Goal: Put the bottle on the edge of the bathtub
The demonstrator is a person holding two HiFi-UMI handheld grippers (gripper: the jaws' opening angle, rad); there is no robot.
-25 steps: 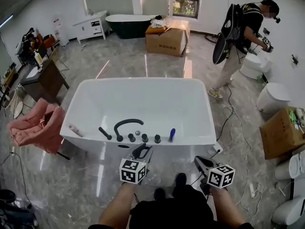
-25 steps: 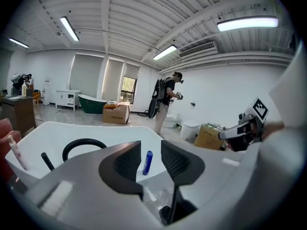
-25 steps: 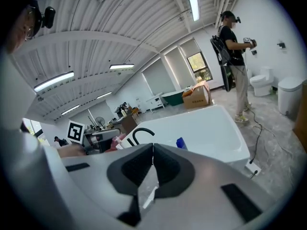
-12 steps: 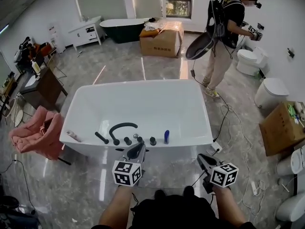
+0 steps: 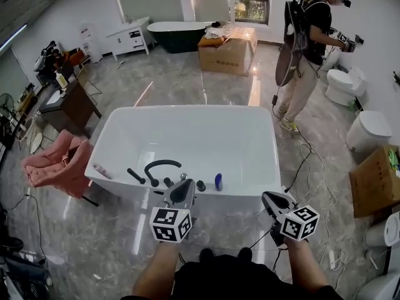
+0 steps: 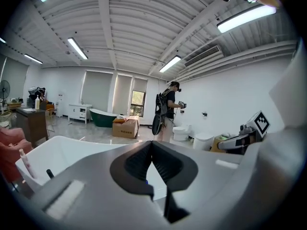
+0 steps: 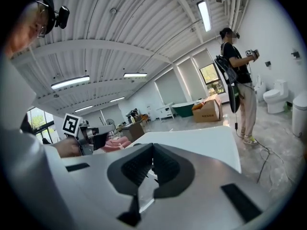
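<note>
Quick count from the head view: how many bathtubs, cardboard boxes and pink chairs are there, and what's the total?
Bathtubs: 2 (white tub, green tub)
Cardboard boxes: 2 (far box, right box)
Pink chairs: 1 (pink chair)
Total: 5

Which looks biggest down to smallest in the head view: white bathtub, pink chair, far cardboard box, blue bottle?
1. white bathtub
2. pink chair and far cardboard box: they look about alike, and the box stands farther away, so I won't rank them.
3. blue bottle, by far the smallest.
</note>
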